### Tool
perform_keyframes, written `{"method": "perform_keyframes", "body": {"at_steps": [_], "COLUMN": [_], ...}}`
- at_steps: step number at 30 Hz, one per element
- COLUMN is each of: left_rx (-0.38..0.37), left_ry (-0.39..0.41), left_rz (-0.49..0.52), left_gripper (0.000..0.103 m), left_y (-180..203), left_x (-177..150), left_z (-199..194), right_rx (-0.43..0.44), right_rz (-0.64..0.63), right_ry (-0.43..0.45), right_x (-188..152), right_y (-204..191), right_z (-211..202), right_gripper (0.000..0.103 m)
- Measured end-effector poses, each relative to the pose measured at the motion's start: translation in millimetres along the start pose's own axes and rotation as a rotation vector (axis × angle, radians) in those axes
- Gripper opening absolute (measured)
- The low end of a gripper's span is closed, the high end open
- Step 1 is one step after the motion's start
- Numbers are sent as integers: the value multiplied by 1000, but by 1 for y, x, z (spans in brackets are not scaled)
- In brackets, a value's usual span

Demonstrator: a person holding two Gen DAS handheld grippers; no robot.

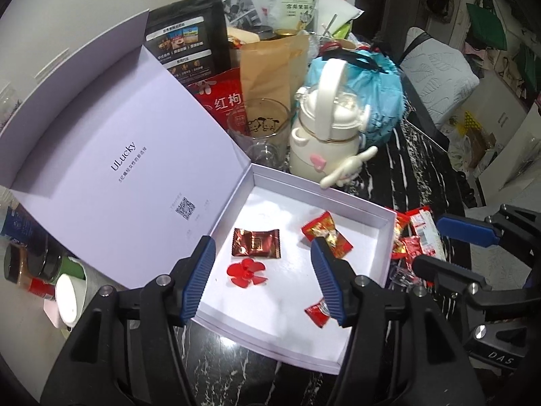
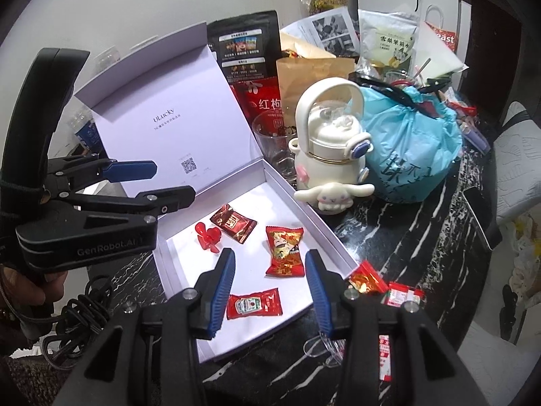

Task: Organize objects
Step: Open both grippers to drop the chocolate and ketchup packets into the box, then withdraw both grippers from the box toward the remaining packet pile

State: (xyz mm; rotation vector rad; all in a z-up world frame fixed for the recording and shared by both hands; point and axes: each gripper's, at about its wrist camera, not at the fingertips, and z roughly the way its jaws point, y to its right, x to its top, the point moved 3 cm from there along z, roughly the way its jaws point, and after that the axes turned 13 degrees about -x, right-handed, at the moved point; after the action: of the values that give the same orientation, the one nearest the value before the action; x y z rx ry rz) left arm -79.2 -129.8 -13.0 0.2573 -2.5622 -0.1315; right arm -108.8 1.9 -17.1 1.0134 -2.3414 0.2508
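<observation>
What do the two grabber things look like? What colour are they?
Both are black plastic with silver screws. The left gripper and the right gripper each have two fingers with ribbed blue pads. From the right wrist camera, the left one's body reads "GenRobot.AI" in grey letters, and a black cable curls below it. From the left wrist camera, the right one shows "DAS".

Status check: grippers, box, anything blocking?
Left gripper and right gripper open, empty, over the box. Four items inside; loose packets outside its right wall. Nothing blocking.
</observation>
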Motion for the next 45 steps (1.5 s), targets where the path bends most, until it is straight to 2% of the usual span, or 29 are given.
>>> {"method": "perform_keyframes", "body": {"at_steps": [17, 33, 45], "left_rx": [-38, -118, -146], "left_ry": [14, -4, -20], "left_rz": [65, 177, 199], "left_gripper": [58, 58, 58], "left_y": [65, 158, 217], "left_x": [-24, -43, -74], "left_z": [-28, -30, -32], "right_rx": [-44, -129, -147], "right_rz": [47, 141, 175], "right_ry": [41, 35, 16], "right_x": [-46, -109, -166], "right_y": [29, 84, 117], "right_z": [-54, -102, -130], "right_gripper": [45, 46, 46]}}
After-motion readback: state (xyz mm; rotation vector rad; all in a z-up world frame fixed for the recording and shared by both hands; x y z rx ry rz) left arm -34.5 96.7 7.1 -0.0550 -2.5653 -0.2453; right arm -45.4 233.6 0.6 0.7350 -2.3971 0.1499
